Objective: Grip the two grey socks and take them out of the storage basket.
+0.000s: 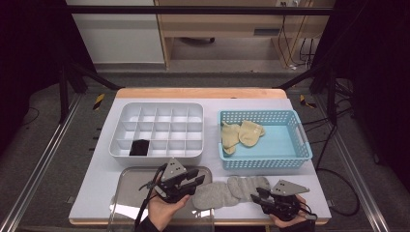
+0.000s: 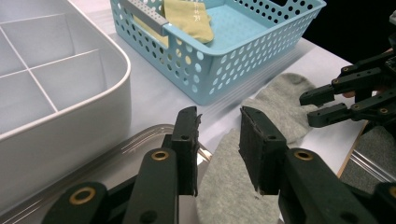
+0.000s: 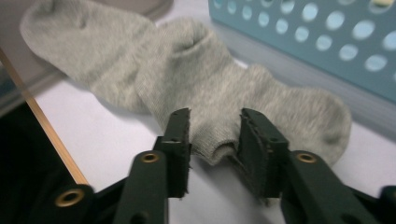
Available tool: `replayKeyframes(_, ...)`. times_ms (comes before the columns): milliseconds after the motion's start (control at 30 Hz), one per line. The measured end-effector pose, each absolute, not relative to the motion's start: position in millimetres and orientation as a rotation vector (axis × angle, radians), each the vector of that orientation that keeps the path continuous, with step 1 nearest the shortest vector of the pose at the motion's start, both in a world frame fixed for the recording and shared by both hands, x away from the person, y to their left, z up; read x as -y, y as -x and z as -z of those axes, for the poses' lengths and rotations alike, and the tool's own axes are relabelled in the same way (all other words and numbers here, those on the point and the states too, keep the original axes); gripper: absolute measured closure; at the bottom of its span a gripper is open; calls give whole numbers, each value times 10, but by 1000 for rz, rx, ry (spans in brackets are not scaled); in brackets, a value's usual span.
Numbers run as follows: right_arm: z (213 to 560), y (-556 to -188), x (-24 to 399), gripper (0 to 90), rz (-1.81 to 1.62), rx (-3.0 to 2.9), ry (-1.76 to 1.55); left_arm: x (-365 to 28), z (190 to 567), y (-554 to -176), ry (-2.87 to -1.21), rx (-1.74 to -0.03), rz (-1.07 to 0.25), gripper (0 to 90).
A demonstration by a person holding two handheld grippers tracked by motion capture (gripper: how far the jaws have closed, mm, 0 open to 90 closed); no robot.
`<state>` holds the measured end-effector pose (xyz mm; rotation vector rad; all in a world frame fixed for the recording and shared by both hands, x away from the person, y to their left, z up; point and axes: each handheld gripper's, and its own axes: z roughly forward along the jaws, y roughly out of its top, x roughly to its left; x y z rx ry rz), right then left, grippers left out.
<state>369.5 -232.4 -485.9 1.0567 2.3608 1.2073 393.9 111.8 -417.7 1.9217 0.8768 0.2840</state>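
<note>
Two grey socks lie overlapped at the table's near edge, between your two grippers; two yellow socks sit in the blue basket. One white divider tray, one metal tray. Your left gripper hangs part-open over one sock end, gripping nothing. Your right gripper is part-open, a sock edge between the jaws; grip unclear. No legible writing.

We hold our left gripper and right gripper low, jaws parted, tips pointing toward each other.
</note>
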Motion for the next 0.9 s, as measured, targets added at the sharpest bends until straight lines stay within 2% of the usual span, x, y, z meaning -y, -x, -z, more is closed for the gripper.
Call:
replayKeyframes(67, 4865, -3698, 2327, 791, -1209, -2366, -1055, -1111, 4188, -3940, -1923, -874, -282, 664)
replayKeyframes(133, 4851, -3700, 2340, 826, -1212, -2375, -1073, -1083, 4195, -3937, -1928, -868, -281, 665)
replayKeyframes(500, 4528, -3756, 2338, 826, -1417, -2250, -1166, -775, 4190, -3918, -1974, -775, -292, 580)
replayKeyframes(667, 4504, -3863, 2288, 826, -1419, -2220, -1255, -608, 4266, -3940, -2007, -746, -337, 505)
replayKeyframes(900, 4460, -3892, 2227, 828, -1442, -2193, -1314, -389, 4413, -3928, -2070, -704, -352, 466)
